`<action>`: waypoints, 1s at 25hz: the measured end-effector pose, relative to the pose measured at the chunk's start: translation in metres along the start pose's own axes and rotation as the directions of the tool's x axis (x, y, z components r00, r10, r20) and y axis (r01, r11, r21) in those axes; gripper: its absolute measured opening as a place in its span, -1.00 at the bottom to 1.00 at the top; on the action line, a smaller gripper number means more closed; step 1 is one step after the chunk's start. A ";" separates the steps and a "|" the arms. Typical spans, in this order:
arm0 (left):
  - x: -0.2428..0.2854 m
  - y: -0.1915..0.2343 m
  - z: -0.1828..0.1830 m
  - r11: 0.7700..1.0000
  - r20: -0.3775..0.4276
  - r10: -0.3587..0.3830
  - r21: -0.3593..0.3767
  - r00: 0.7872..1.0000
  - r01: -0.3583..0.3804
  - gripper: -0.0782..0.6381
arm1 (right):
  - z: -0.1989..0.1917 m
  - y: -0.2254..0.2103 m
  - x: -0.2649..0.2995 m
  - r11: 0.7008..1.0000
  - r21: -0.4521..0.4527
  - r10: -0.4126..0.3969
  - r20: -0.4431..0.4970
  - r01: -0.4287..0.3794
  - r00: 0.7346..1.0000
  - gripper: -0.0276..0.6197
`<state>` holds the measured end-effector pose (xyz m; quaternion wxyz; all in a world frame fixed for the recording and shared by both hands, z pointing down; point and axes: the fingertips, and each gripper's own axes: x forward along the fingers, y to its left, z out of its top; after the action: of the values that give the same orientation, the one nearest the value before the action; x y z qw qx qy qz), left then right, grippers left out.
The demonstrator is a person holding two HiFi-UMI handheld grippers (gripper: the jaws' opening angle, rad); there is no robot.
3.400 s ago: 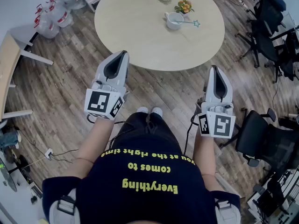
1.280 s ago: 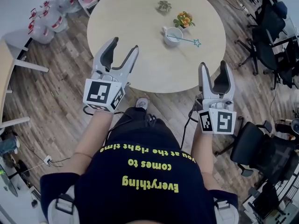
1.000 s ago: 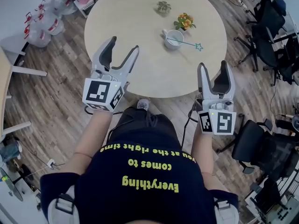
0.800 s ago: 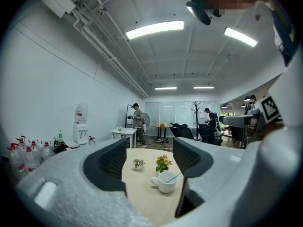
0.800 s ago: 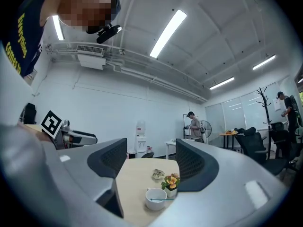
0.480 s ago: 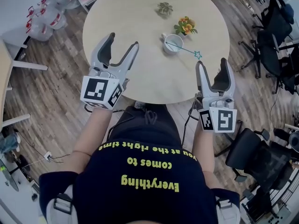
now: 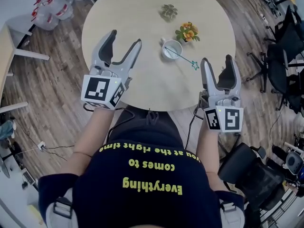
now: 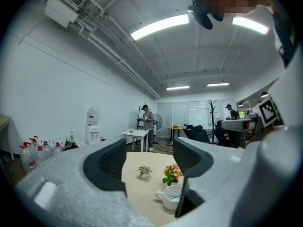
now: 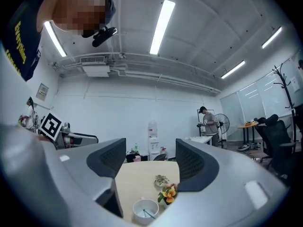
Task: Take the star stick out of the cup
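A white cup stands on the round beige table, and the thin star stick leans out of it to the right, its blue star resting on the tabletop. My left gripper is open over the table's near left part, well left of the cup. Over the near right edge my right gripper is also open, just right of the star and holding nothing. The cup shows low between the jaws of the left gripper. The right gripper also frames the cup.
An orange flower pot stands just behind the cup, and a small green plant sits farther back. Black office chairs crowd the right side. Water bottles and a desk are at the left.
Both grippers have gone from shut to open. The person has stepped up to the table, so both grippers now reach over its near edge, closer to the cup.
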<state>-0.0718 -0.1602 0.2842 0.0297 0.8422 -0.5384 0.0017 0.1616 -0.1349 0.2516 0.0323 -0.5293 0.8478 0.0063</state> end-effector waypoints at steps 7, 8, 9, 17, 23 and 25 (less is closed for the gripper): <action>0.012 0.001 0.001 1.000 -0.002 -0.017 -0.002 1.000 0.017 0.09 | -0.004 -0.008 0.004 0.999 0.024 -0.022 -0.013 0.023 1.000 0.11; 0.014 0.001 0.001 1.000 -0.002 -0.026 -0.003 1.000 0.026 0.09 | -0.004 -0.009 0.004 0.999 0.026 -0.031 -0.015 0.032 0.999 0.11; 0.015 0.001 0.001 0.999 -0.003 -0.037 -0.003 0.999 0.037 0.09 | -0.004 -0.010 0.004 0.999 0.028 -0.042 -0.016 0.042 0.999 0.11; 0.031 0.002 0.002 0.993 -0.003 -0.114 -0.010 0.993 0.114 0.09 | -0.001 -0.003 0.009 0.995 0.031 -0.093 -0.019 0.093 0.996 0.11; 0.041 0.004 -0.003 0.991 -0.005 -0.135 -0.019 0.991 0.135 0.09 | -0.012 -0.003 0.013 0.993 0.044 -0.107 -0.045 0.109 0.993 0.11; 0.044 0.004 -0.006 0.990 -0.008 -0.140 -0.021 0.990 0.139 0.09 | -0.018 -0.005 0.014 0.992 0.049 -0.111 -0.055 0.113 0.992 0.11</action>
<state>-0.0565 -0.2014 0.2922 0.0408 0.8774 -0.4781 -0.0021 0.1593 -0.1501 0.2685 0.0244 -0.5750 0.8172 -0.0316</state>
